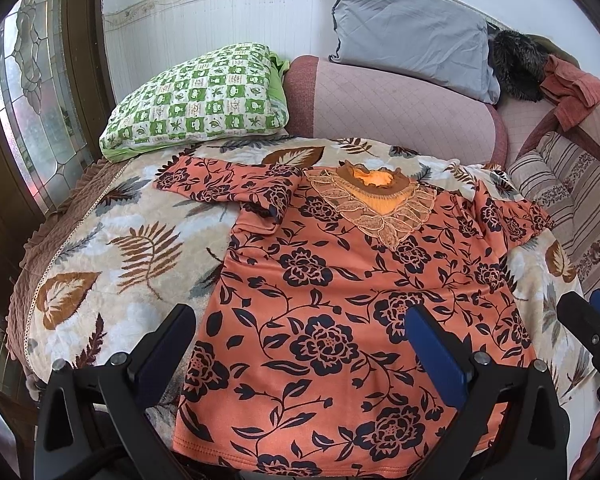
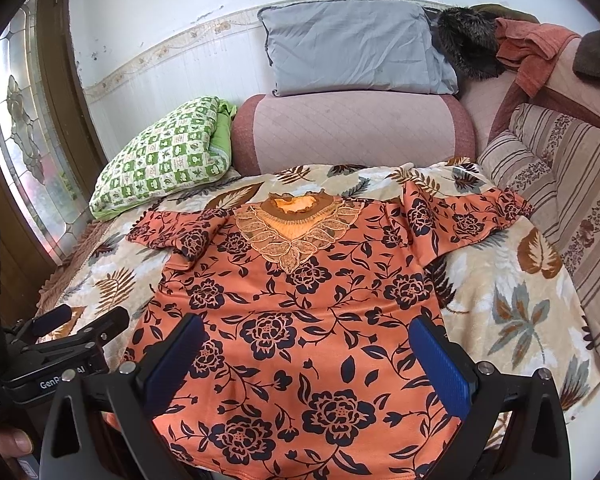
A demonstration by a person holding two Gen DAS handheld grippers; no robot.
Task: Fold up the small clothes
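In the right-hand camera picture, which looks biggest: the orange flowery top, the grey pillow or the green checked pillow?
1. Top, by far, though it lies nearest the camera.
2. Grey pillow.
3. Green pillow.
The pillows look close in size, and the grey one lies farther back, so their order is unsure.

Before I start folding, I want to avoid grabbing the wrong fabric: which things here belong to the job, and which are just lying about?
Part of the job:
- orange floral top, spread flat on the leaf-print blanket
- left gripper, open
- right gripper, open

Just lying about:
- green checked pillow
- grey pillow
- striped cushion
- rust-coloured cloth
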